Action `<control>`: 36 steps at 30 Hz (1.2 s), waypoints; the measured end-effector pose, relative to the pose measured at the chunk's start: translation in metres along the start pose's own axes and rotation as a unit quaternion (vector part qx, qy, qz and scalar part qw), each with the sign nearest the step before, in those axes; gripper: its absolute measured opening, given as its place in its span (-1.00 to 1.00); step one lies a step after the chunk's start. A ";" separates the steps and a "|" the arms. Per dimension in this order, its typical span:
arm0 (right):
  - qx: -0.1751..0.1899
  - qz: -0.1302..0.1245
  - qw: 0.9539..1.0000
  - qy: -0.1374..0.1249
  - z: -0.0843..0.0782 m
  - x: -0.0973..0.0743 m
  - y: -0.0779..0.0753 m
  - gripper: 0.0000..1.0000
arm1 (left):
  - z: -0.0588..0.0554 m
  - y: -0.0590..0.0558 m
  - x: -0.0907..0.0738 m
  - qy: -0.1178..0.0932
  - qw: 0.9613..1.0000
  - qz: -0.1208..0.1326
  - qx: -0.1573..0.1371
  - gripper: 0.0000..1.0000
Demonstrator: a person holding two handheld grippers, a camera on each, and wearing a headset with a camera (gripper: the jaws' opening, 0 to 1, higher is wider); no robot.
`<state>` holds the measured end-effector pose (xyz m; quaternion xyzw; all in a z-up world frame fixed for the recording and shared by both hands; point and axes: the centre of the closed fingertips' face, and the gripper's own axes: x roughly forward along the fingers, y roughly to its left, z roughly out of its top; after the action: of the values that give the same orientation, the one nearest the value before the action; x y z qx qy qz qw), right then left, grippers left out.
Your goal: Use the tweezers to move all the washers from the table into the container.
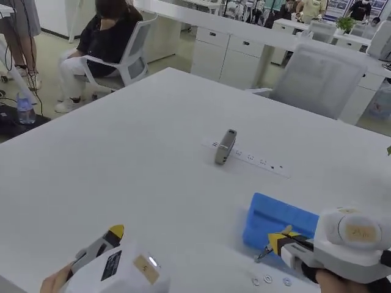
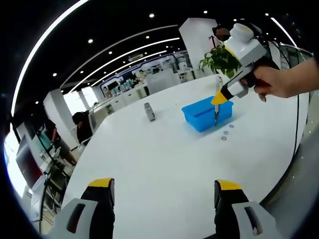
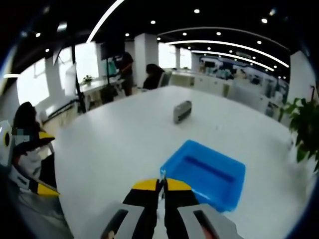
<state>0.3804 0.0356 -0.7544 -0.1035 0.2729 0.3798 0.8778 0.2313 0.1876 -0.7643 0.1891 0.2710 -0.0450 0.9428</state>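
Note:
My right gripper (image 1: 280, 239) (image 3: 160, 185) is shut on thin metal tweezers (image 1: 264, 253) (image 2: 216, 112) that point down beside the near corner of the blue container (image 1: 275, 221) (image 3: 205, 175) (image 2: 207, 113). Three small washers (image 1: 267, 279) (image 2: 225, 132) lie on the white table just in front of the container, below the tweezer tip. Whether the tip holds anything is too small to tell. My left gripper (image 1: 113, 235) (image 2: 164, 191) stands open and empty over the table's near left part, far from the washers.
A grey block (image 1: 225, 146) (image 3: 182, 110) stands on a white power strip (image 1: 253, 159) behind the container. A person sits on a chair (image 1: 125, 58) past the table's far left edge. A potted plant (image 2: 219, 59) stands beyond the container.

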 end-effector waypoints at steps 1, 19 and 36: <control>0.002 0.001 1.000 -0.009 0.009 -0.003 0.000 -1.00 | 0.000 0.000 0.000 0.000 1.000 0.000 -0.001 0.68; -0.009 -0.017 0.998 -0.061 0.060 0.005 -0.023 -1.00 | -0.002 0.000 0.000 0.006 1.000 0.001 0.002 0.70; -0.007 -0.044 0.999 0.004 0.005 0.049 -0.044 -1.00 | 0.002 -0.003 0.000 -0.003 1.000 -0.006 -0.004 0.70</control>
<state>0.4415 0.0369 -0.7784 -0.1232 0.2688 0.3425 0.8918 0.2316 0.1843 -0.7640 0.1840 0.2694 -0.0498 0.9440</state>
